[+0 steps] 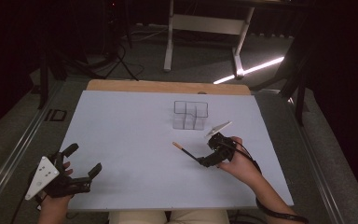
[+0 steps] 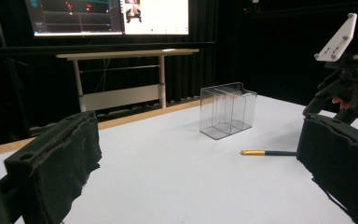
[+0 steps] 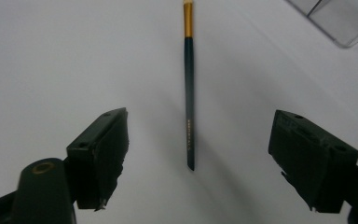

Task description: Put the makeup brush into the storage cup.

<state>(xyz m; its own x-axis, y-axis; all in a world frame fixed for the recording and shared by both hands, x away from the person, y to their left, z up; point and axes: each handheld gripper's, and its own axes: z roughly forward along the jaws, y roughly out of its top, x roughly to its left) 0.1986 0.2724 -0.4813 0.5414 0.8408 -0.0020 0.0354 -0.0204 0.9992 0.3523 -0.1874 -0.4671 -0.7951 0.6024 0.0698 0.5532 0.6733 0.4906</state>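
Note:
A thin dark brush (image 1: 184, 151) with a gold band near its tip lies flat on the white table (image 1: 130, 135), right of the middle. My right gripper (image 1: 204, 160) hovers at the brush's dark end. In the right gripper view the brush (image 3: 189, 93) runs straight up between the two jaws, and the right gripper (image 3: 198, 149) is open, its pads well clear of the handle on both sides. A clear plastic organiser (image 1: 190, 115) with several compartments stands just beyond. At the table's front left my left gripper (image 1: 85, 159) rests open with nothing in it.
In the left gripper view the organiser (image 2: 227, 109) and the brush (image 2: 265, 152) lie ahead on the table. A wooden strip (image 1: 168, 86) borders the far edge. A white desk frame (image 1: 205, 28) stands on the floor behind, with lit monitors (image 2: 107, 16) above it.

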